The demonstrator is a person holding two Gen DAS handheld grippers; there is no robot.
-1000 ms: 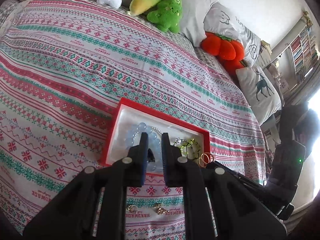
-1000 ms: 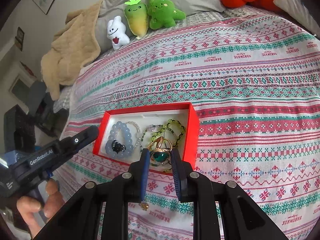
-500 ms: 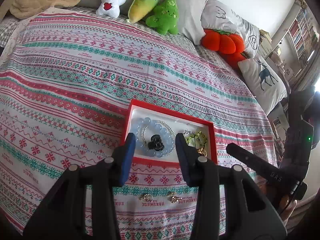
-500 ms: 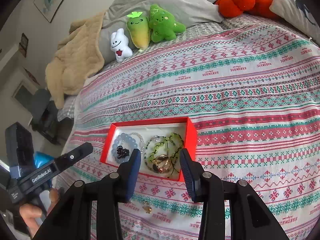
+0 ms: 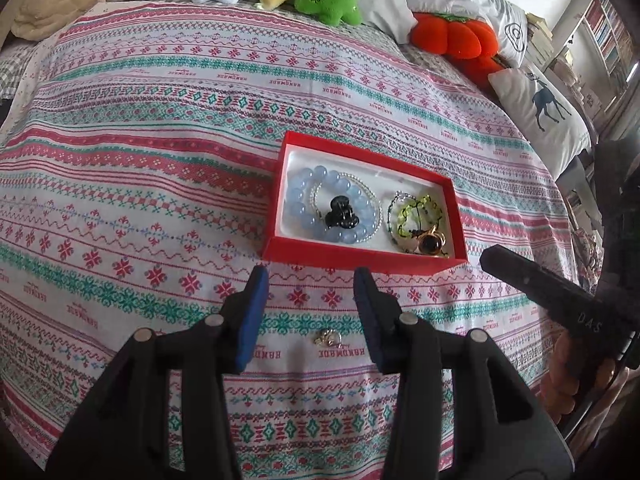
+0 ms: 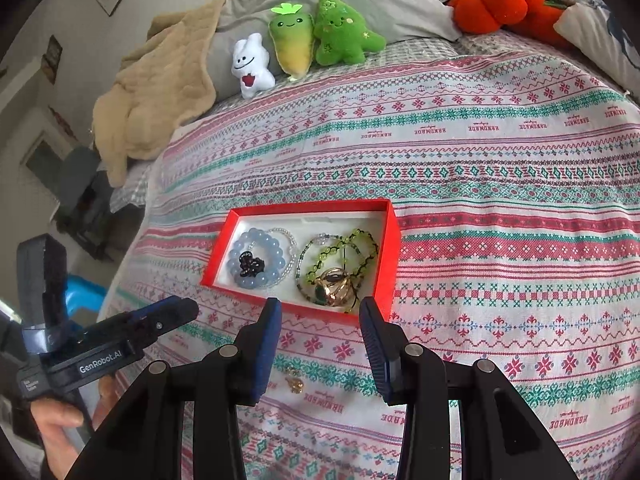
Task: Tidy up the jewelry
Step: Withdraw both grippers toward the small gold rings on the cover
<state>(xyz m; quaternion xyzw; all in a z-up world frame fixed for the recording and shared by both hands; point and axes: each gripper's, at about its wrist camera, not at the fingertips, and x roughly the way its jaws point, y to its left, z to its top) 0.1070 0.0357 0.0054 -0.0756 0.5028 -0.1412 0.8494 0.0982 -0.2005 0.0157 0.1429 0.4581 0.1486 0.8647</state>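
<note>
Left tool (image 5: 308, 276), right tool (image 6: 320, 312) released, empty; gold trinket (image 5: 327, 337) too small to identify.

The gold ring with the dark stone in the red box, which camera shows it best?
The right wrist view: the gold ring lies near the middle, close, against the red box. The left wrist view shows it smaller, off to the right, in the box's corner.

We see a bed (image 5: 160, 128) under a patterned spread. On it lie a red jewelry box (image 5: 362, 258) and a loose gold earring (image 5: 327, 337); plush toys (image 6: 316, 40) line its head.
</note>
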